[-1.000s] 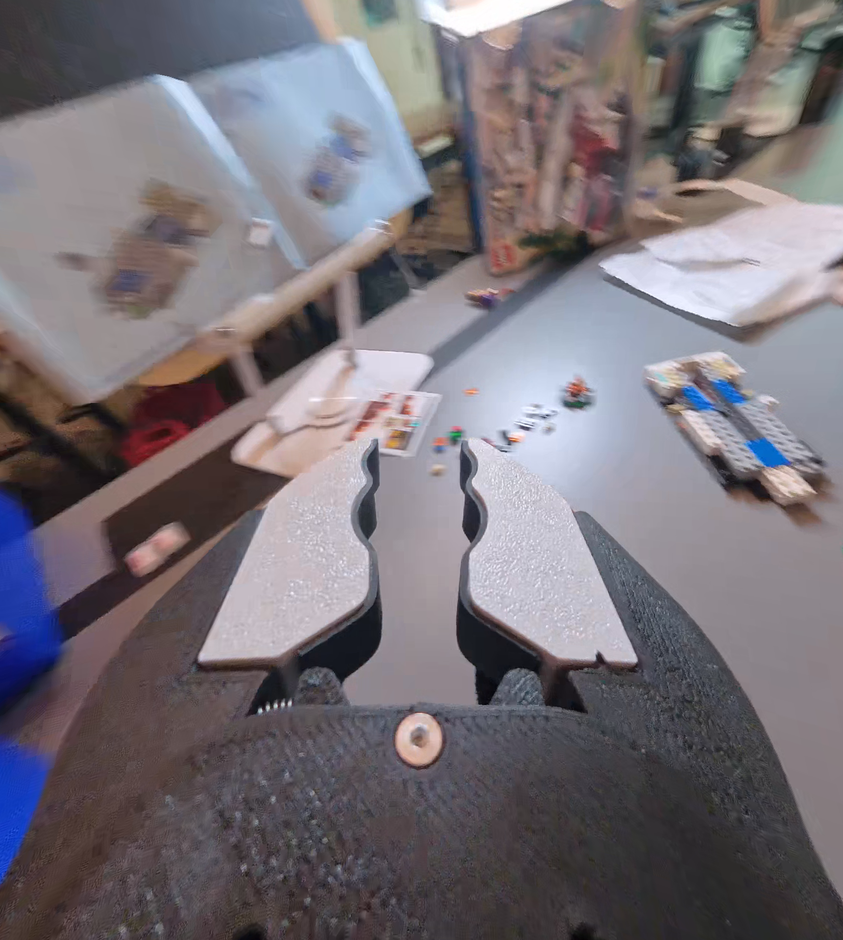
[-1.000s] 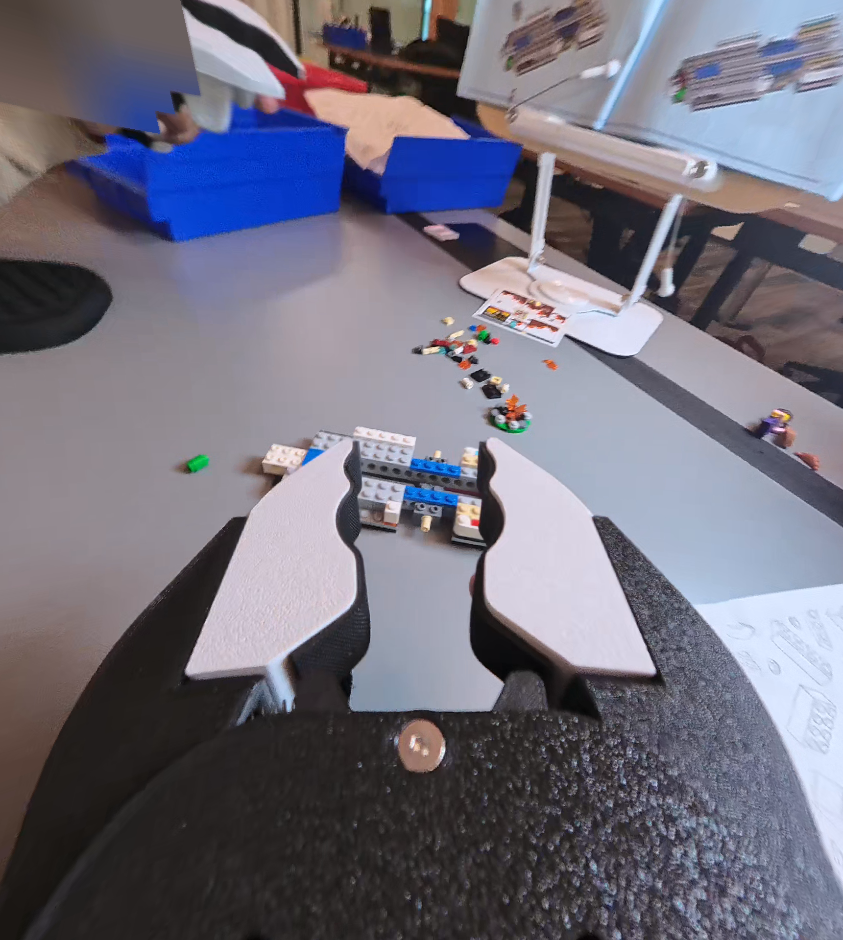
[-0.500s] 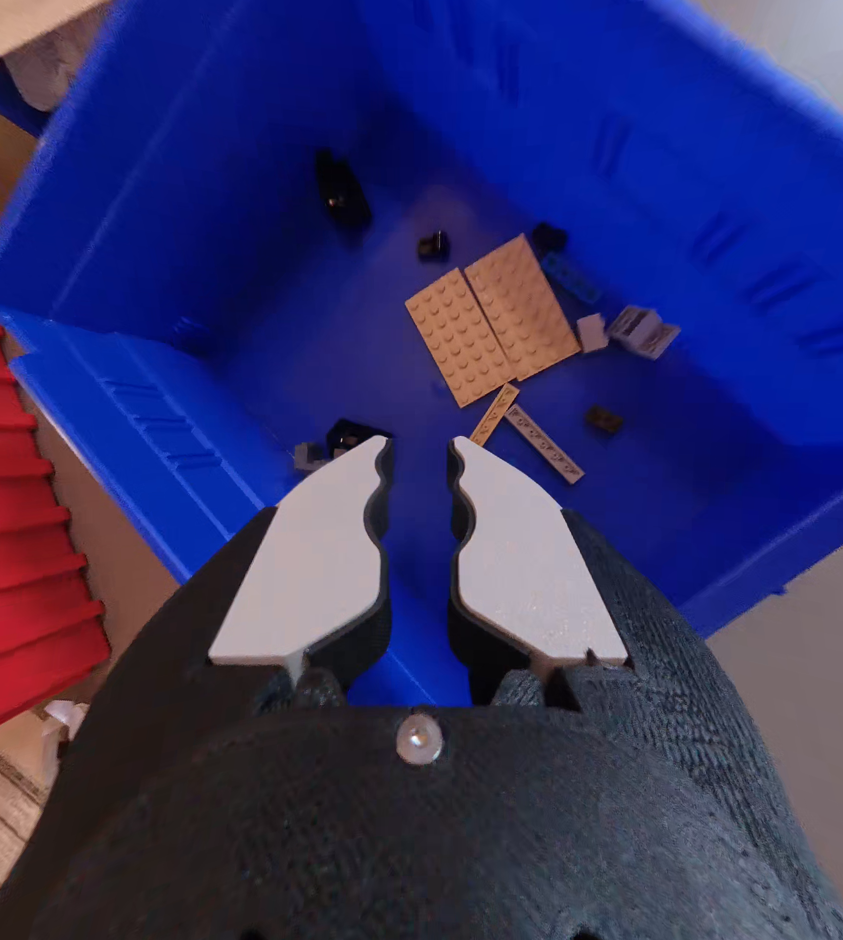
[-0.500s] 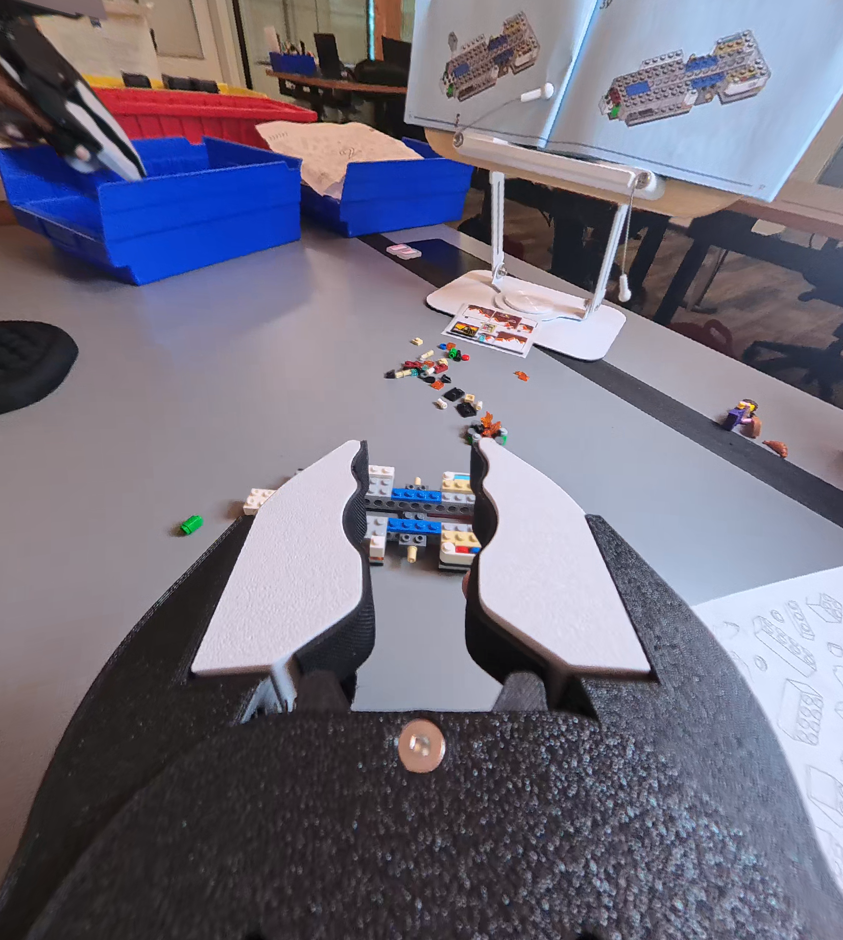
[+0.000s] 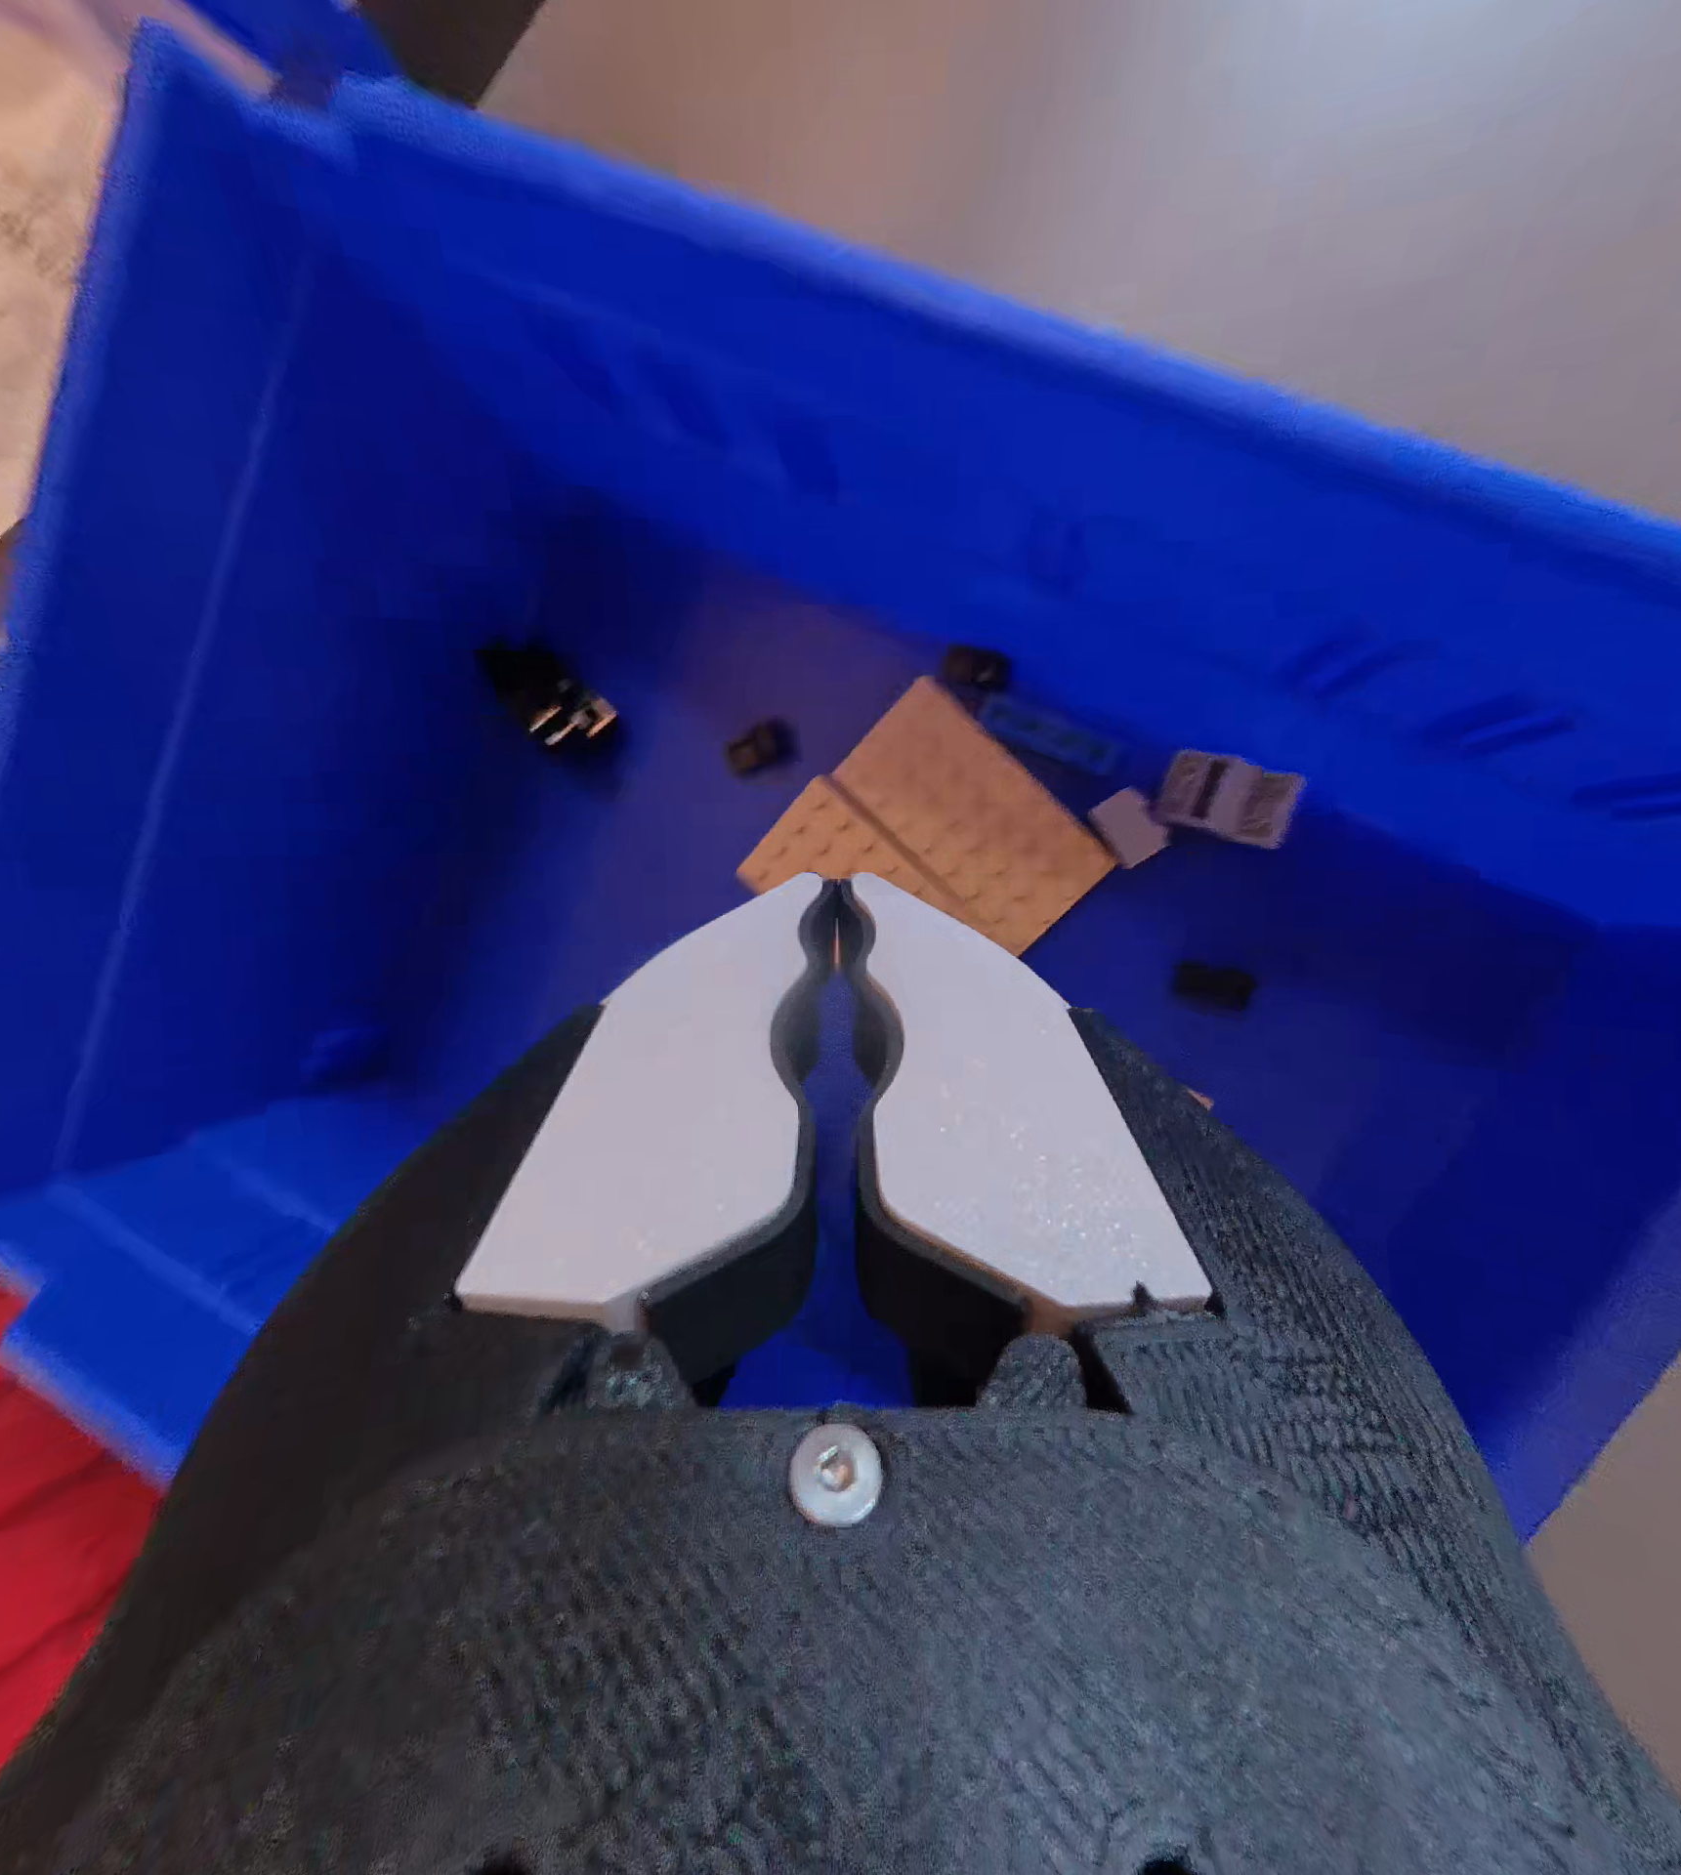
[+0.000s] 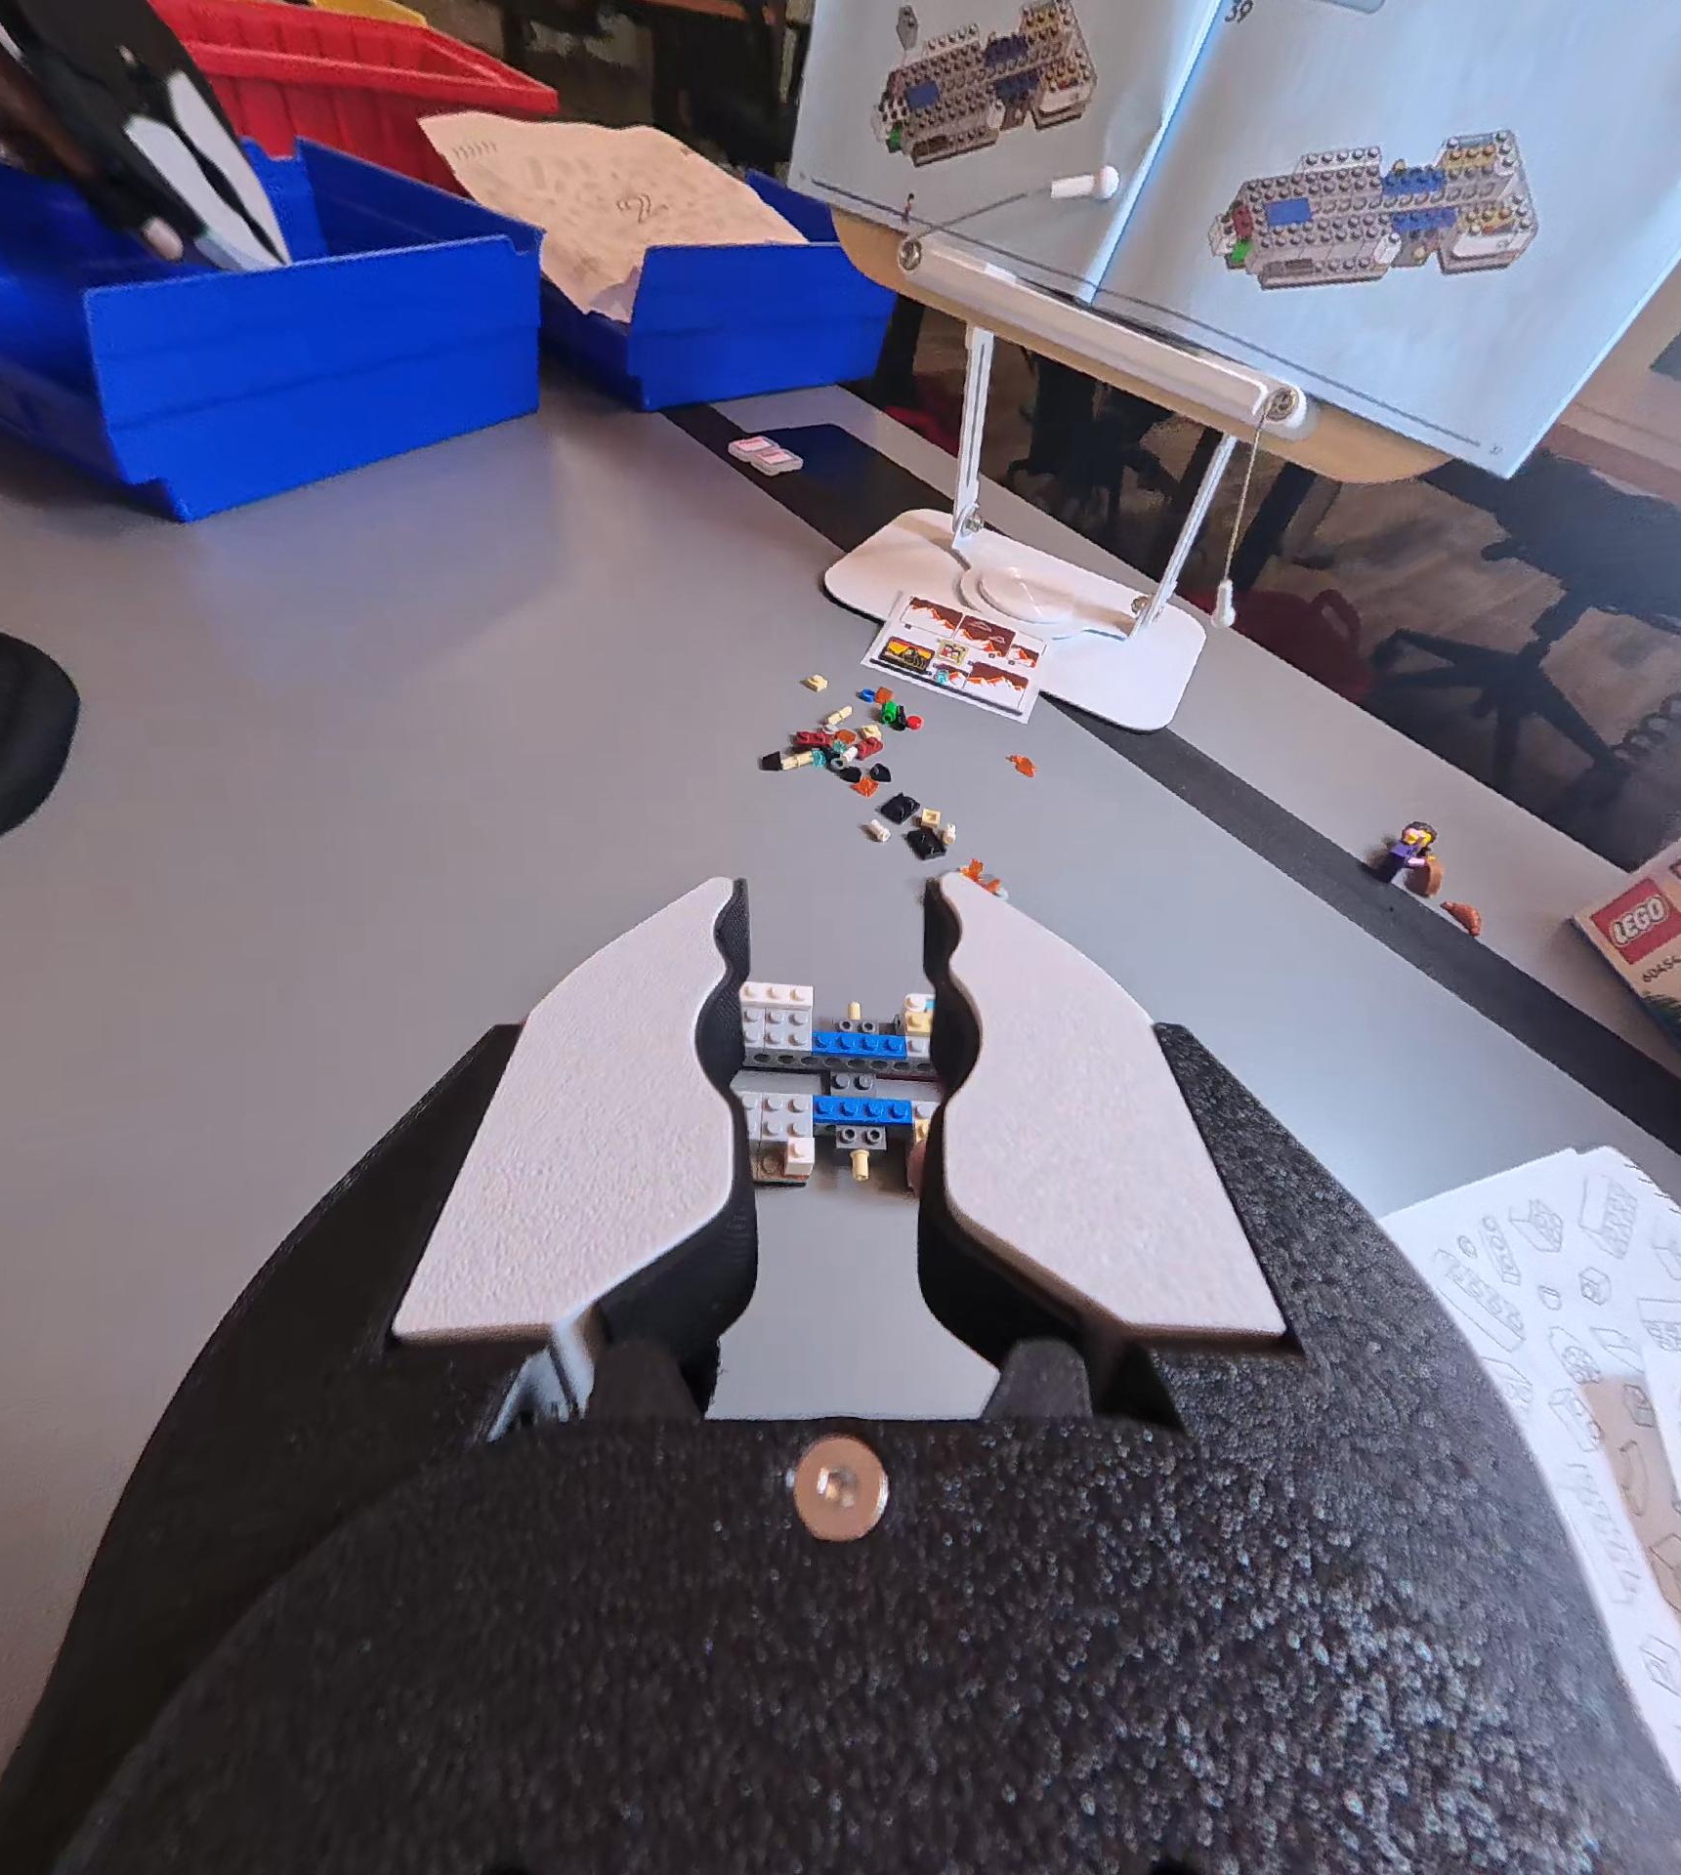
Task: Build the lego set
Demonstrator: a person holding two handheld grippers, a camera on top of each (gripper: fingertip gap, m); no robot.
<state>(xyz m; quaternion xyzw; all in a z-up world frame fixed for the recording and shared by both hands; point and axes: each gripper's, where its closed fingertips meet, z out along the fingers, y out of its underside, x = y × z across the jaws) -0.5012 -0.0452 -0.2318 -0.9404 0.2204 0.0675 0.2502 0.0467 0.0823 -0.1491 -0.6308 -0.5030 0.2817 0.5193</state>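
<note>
This looks like an office or lab room set up as a toy-brick building station. A broad, smooth grey table (image 6: 329, 649) carries open blue plastic parts bins (image 6: 308, 345) with a red plastic bin (image 6: 349, 91) behind them. A white book stand (image 6: 1019, 609) props up an open picture-step building booklet (image 6: 1323, 203). Small loose bricks of many colours (image 6: 856, 751) lie scattered near it, and black office chairs (image 6: 1526, 629) stand on the floor beyond the table.
</note>
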